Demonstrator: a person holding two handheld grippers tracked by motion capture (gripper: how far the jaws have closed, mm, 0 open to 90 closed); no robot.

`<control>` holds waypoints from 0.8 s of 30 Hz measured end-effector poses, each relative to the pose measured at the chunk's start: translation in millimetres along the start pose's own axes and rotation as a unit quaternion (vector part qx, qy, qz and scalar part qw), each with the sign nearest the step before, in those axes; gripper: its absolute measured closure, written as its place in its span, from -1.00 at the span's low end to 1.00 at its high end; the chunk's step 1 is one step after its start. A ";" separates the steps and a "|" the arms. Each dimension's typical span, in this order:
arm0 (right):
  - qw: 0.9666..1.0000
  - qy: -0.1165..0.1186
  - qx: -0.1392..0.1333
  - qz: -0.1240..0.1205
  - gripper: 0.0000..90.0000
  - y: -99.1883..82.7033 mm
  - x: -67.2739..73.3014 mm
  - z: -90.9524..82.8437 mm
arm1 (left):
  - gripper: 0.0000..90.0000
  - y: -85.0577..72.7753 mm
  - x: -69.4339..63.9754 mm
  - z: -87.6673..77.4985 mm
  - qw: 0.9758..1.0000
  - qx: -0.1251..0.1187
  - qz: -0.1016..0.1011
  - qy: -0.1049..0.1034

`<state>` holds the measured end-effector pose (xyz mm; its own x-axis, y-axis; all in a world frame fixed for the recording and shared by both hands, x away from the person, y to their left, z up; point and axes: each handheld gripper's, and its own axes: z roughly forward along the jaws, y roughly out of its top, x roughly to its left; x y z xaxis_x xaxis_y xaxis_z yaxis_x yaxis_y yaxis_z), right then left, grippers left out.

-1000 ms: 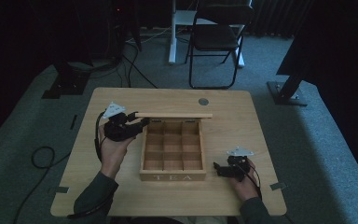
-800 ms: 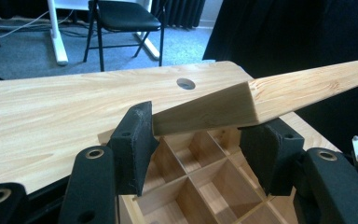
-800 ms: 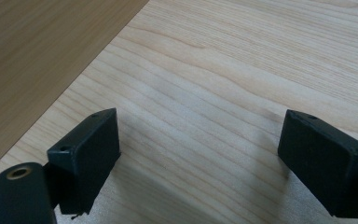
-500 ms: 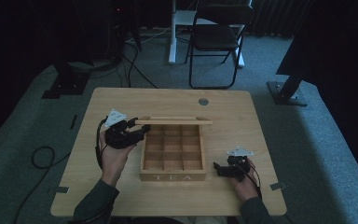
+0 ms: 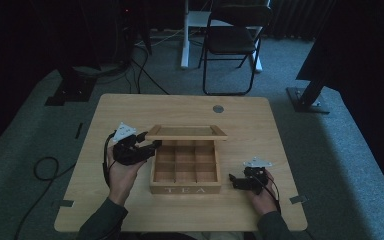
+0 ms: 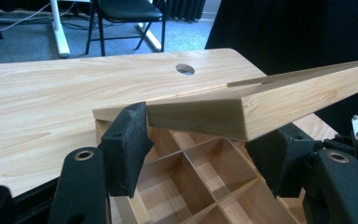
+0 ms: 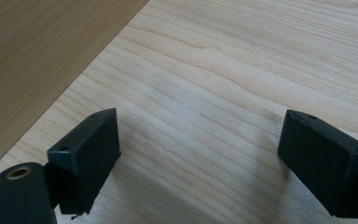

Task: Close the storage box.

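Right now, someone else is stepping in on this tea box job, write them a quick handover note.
Left gripper: jaws have just been opening around the left end of the raised lid, pads no longer pressing it.
Right gripper: open, nothing between its jaws, resting on the table right of the tea box.
Done: lid lifted, standing open over the back of the box; the compartments look empty.
Left: draw the left gripper clear and check the lid stays up.

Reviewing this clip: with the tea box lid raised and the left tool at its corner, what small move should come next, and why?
Probably draw the left tool back from the lid. Its jaws have just been opening, the lid corner lies between them with a gap on one side, and the lid stands raised over the box.
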<state>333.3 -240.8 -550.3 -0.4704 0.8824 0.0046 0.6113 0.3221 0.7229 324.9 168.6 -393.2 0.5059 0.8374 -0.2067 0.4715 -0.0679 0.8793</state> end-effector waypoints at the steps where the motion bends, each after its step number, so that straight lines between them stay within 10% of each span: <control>1: 1.000 0.000 0.000 0.000 -0.73 0.0 0.0 0.0 | -0.12 -0.7 -0.2 0.0 1.000 -0.001 -0.001 0.000; 24: 1.000 0.000 -0.001 0.000 -0.73 0.0 0.1 0.1 | -0.16 -18.2 -6.4 -2.6 1.000 0.010 -0.002 0.006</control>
<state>333.4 -240.7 -550.4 -0.4699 0.8827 0.0050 0.6105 0.3209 0.7241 311.2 165.9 -406.7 0.4952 0.8442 -0.2054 0.4875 -0.0742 0.8700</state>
